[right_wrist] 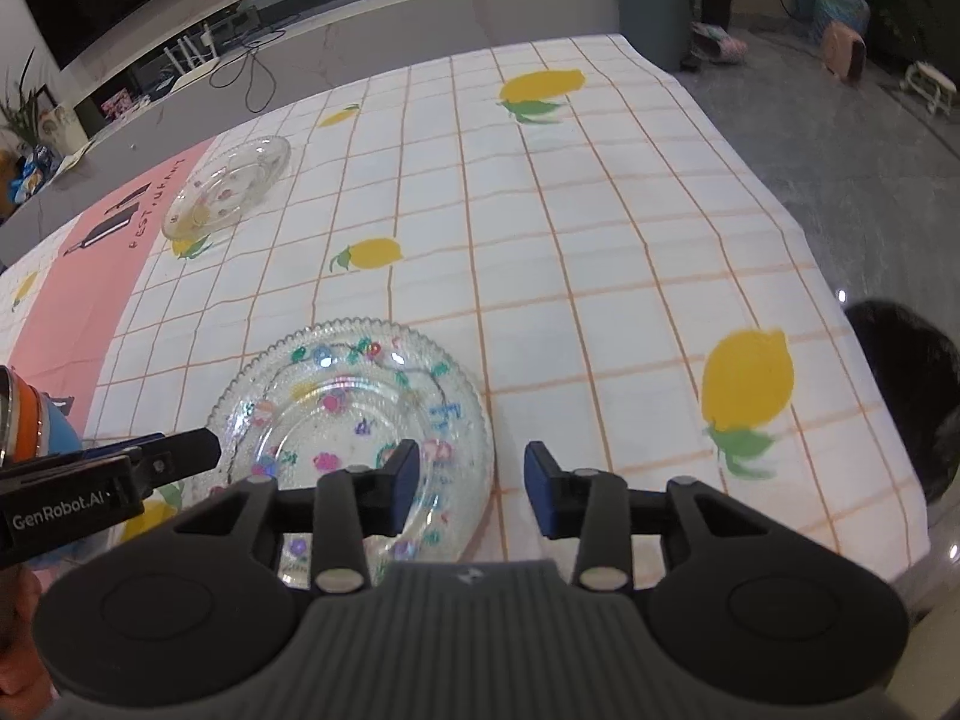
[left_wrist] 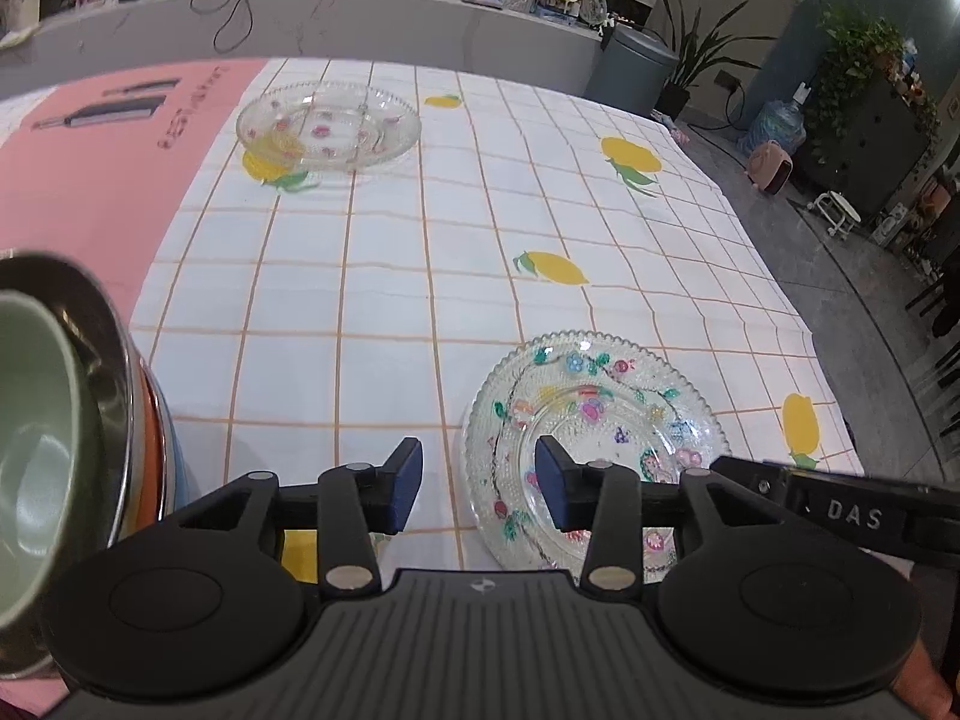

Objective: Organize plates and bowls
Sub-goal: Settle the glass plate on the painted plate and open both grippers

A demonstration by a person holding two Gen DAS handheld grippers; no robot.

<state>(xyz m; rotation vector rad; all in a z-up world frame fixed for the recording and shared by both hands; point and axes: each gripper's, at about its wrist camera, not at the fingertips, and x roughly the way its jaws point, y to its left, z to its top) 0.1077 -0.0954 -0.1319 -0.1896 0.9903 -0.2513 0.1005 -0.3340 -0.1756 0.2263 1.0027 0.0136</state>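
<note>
Plates and bowls sit on a table spread with a white tablecloth (left_wrist: 384, 276) checked in orange lines and printed with yellow lemons; a pink printed sheet (left_wrist: 102, 180) covers the table's left part. Largest among the dishes is a nested stack of bowls (left_wrist: 72, 450) at the near left edge, a steel bowl with a pale green bowl inside it and orange and blue rims showing beneath; the right wrist view catches only its edge. Next comes a clear glass plate with a beaded rim and painted coloured flowers (left_wrist: 606, 396), lying flat on the cloth at the near side, between the two grippers. Well apart from it, at the far left where the cloth meets the pink sheet, rests a smaller clear glass dish with small red flowers (left_wrist: 327, 126), also flat. The left gripper (left_wrist: 477, 483) has its blue-padded jaws parted about halfway, straddling the near plate's left rim without pressing on it. The right gripper (right_wrist: 471, 489) likewise stands part open, its left pad over the plate's right side and its right pad over bare cloth, gripping nothing.
</note>
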